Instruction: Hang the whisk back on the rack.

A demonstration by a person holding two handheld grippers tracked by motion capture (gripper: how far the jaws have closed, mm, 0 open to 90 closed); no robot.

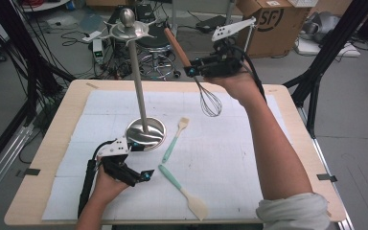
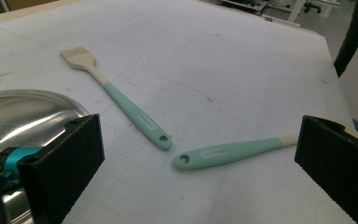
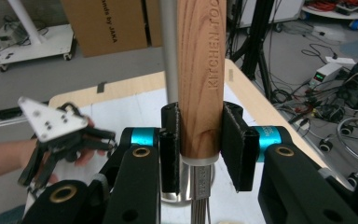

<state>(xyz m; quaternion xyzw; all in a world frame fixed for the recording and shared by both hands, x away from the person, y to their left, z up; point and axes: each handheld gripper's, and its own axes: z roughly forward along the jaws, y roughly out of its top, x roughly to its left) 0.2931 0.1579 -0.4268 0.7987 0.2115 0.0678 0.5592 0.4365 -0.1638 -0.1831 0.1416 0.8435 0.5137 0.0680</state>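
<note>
My right gripper (image 1: 190, 67) is raised above the table's far side and shut on the wooden handle (image 3: 200, 93) of a wire whisk (image 1: 210, 101); the handle slants up to the left and the wire head hangs below. The handle's upper end is near the hooked top (image 1: 127, 28) of a steel utensil stand, whose pole (image 3: 168, 46) rises just behind the handle. My left gripper (image 1: 141, 160) rests open at the front left beside the stand's round base (image 1: 146, 132), its pads (image 2: 70, 158) wide apart. A mint-handled pastry brush (image 2: 121, 105) and a mint-handled spatula (image 2: 233, 151) lie on the white mat ahead of it.
A white mat (image 1: 230, 143) covers most of the wooden table (image 1: 43, 158). Beyond the far edge are a stool, cables and a cardboard box (image 1: 278, 24). Black frame legs (image 1: 326, 52) stand at both sides.
</note>
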